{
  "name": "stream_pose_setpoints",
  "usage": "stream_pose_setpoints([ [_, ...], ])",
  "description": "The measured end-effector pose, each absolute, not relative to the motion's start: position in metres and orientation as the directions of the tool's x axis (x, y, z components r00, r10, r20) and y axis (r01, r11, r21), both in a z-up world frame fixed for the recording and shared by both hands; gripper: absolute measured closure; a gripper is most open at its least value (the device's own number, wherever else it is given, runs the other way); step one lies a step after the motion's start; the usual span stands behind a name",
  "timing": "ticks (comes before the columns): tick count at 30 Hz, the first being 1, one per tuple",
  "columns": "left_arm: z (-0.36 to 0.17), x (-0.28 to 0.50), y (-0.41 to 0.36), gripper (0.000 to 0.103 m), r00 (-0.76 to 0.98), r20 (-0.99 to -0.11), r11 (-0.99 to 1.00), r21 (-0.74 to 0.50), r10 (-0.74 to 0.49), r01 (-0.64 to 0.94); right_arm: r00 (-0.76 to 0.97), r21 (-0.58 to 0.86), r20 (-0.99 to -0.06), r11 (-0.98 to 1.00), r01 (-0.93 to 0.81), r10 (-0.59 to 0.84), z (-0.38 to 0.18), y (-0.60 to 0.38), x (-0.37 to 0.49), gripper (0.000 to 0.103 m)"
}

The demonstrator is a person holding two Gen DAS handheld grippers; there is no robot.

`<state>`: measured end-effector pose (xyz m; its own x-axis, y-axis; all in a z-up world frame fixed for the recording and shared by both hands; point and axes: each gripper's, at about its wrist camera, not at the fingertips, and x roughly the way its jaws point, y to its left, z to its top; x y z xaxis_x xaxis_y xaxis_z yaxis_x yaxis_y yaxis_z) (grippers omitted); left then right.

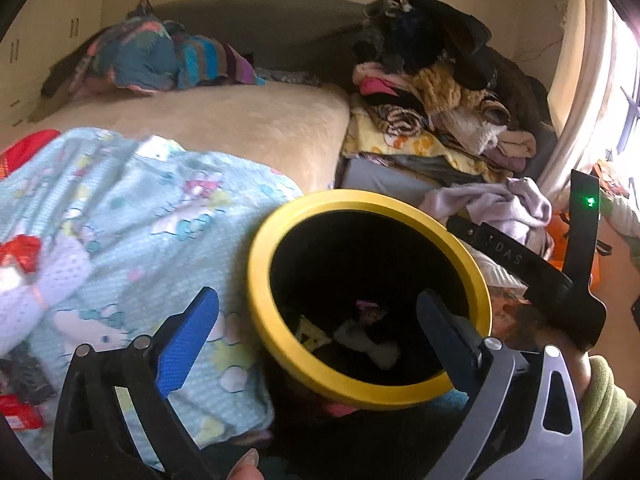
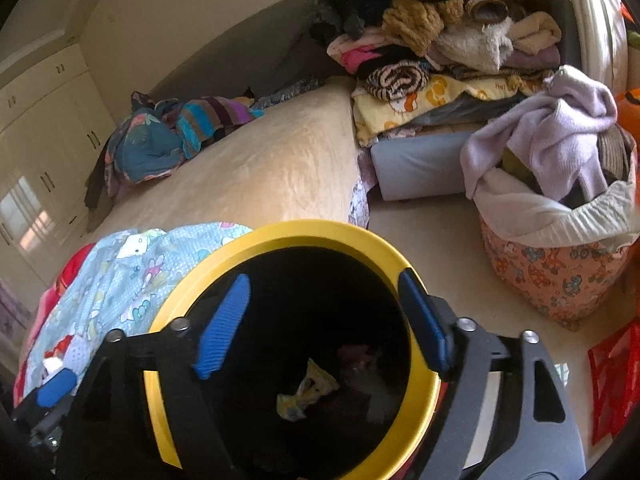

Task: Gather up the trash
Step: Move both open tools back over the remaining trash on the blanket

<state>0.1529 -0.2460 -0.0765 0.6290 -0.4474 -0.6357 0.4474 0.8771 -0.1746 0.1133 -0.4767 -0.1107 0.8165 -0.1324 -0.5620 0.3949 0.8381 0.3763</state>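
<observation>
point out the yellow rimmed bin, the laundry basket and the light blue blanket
yellow rimmed bin (image 2: 280,229), right wrist view, on the far part of its rim
laundry basket (image 2: 560,276), right wrist view, on its patterned side
light blue blanket (image 1: 132,208), left wrist view, on its printed top

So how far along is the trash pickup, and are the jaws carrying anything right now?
Done: several scraps, including a yellow printed wrapper, already lie inside the black bin with the yellow rim. In hand: nothing; the left gripper and right gripper both have open, empty jaws at the bin. Left: red packaging remains on the light blue cartoon-print blanket.
</observation>
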Motion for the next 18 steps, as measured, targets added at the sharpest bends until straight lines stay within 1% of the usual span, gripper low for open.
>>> stream_pose_setpoints([
  [4,-0.069,0.147,-0.234,0.007,0.66,-0.617,0.891,-0.166,-0.428,0.423,0.823,0.362,-0.551,0.85,0.383,-0.136,-0.107,-0.472,0.113,0.031],
  [18,-0.05,0.143,-0.185,0.007,0.736,-0.572,0.93,-0.177,-0.363,0.321,0.851,0.302,-0.513,0.905,0.301,-0.112,-0.091,-0.436,0.112,0.03],
])
